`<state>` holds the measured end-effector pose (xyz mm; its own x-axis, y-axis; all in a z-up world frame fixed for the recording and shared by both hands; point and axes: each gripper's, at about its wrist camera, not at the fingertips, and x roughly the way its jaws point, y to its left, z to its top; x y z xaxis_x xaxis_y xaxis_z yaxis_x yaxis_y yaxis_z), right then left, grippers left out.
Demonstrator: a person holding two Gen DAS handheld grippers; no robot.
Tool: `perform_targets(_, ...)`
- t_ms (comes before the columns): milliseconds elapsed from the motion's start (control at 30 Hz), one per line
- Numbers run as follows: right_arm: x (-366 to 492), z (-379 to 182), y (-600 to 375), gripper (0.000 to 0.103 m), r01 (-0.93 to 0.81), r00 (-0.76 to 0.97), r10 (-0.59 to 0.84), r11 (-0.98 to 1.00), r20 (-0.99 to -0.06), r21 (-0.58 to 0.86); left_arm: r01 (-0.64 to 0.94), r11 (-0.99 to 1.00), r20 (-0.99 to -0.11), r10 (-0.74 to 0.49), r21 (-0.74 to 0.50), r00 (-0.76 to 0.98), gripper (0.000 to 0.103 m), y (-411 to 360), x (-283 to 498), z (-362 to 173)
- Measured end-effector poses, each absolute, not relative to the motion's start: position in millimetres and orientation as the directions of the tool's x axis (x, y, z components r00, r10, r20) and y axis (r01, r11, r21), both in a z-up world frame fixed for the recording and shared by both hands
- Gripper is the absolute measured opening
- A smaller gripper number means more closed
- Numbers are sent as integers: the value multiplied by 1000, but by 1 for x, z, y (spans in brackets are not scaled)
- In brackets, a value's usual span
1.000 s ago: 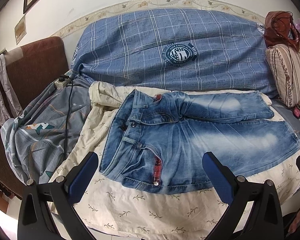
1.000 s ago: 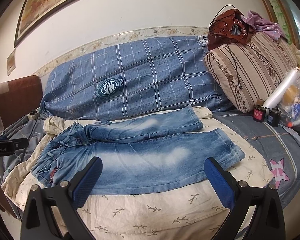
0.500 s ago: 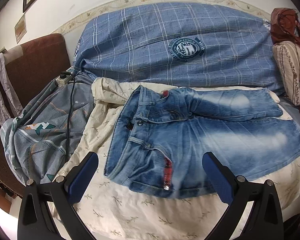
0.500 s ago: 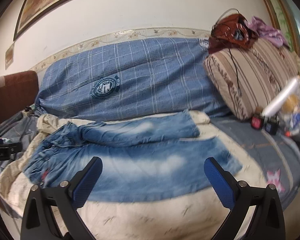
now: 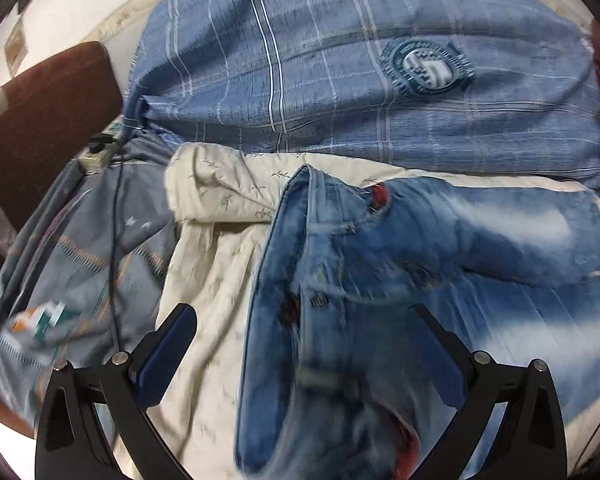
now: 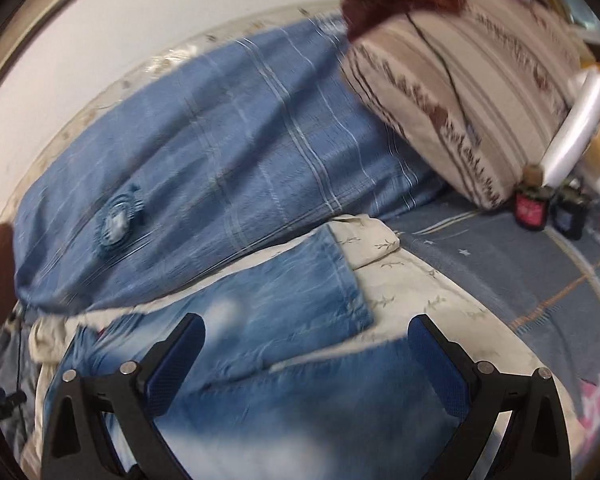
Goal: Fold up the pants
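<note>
With both my grippers, left gripper and right gripper, spread wide over the jeans, I'm reaching to pinch the near edges next.

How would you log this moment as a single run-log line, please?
phase: approach | left gripper: open over jeans waistband | right gripper: open over jeans legs | jeans: flat on cream sheet, unfolded

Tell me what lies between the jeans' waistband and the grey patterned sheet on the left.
In the left wrist view, only the cream leaf-print quilt lies between the jeans and the grey sheet; a black cable runs over that sheet.
</note>
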<state>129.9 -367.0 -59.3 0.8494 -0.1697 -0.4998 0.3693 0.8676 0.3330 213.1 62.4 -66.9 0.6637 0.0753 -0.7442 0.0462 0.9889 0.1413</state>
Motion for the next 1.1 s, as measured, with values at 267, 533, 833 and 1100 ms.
perform_targets(267, 219, -74, -402, 102, 336, 840, -108, 872, -531, 354, -22, 995, -835, 94, 98, 543, 103, 84, 321, -86)
perform_targets(533, 277, -83, -420, 94, 318, 811, -76, 889, -580, 329, -70, 997, -874, 49, 17, 483, 103, 71, 402, -108)
perform_targets(833, 295, -101, -451, 86, 338, 808, 8, 813, -590, 474, -1, 999, -917, 34, 36, 396, 55, 26, 443, -151)
perform_targets(1100, 322, -120, -430, 24, 395, 723, -78, 862, -686, 318, 36, 999, -886, -37, -23, 463, 20, 24, 429, -137)
